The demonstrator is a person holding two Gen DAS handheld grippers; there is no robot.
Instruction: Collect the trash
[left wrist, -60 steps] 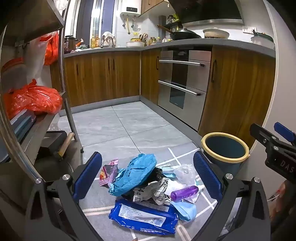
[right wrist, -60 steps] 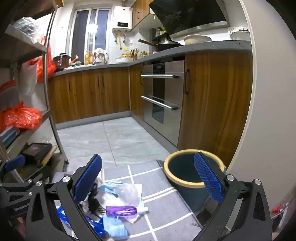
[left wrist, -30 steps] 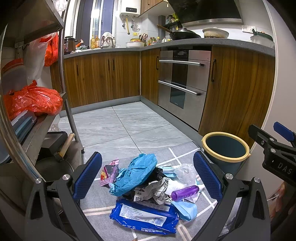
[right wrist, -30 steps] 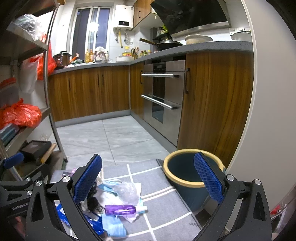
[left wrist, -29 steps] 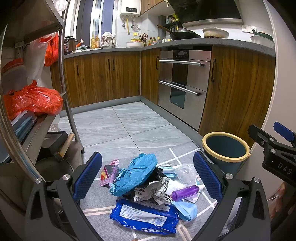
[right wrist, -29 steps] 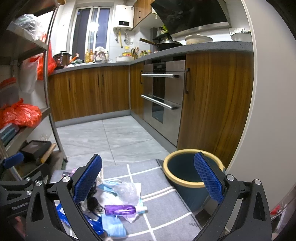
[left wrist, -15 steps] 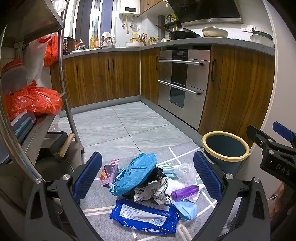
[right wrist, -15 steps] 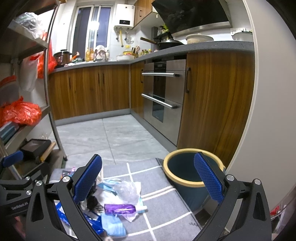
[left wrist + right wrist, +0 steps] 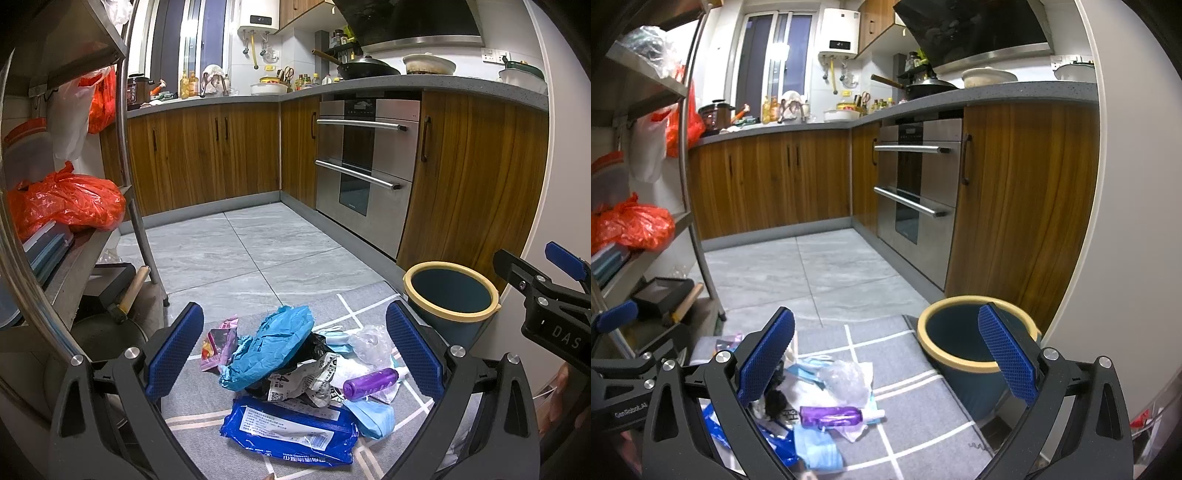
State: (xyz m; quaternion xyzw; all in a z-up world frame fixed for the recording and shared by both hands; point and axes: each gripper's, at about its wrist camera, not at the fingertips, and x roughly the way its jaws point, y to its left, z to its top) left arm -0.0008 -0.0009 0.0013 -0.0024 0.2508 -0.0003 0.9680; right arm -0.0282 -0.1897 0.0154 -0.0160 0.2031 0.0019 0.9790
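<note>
Both claws held wide open and empty, hovering over the floor, nothing touched yet. Left gripper (image 9: 295, 350) aimed straight at the trash pile (image 9: 299, 373), which sits between its two blue pads and a little beyond them, on the grey mat (image 9: 192, 402). Probably held so to choose a first piece before going down.

In the pile, seen from the left claw: a crumpled teal paper (image 9: 273, 347) on top and at the centre; a pink wrapper (image 9: 218, 343) toward the left pad; a printed white wrapper (image 9: 306, 380) under the teal paper; a purple bottle (image 9: 371, 378) lying on its side toward the right pad; a flat blue pack (image 9: 291, 435) nearest to the claw; a light blue mask (image 9: 373, 415) just beside it on the right. Clear plastic (image 9: 369, 343) behind the bottle.

Right gripper (image 9: 886, 363) pointed more to the side: the bin (image 9: 971, 347) partly behind its right pad, the pile low near its left pad. Bin upright, mouth open, apparently with nothing inside, standing near the pile at the mat edge and close to the wooden cabinet (image 9: 1027, 206). Convenient placing, likely for short carries from pile to bin.

Task at its beginning, judged from all pieces being on the mat. Loose, light pieces; the bottle may roll if pushed.
</note>
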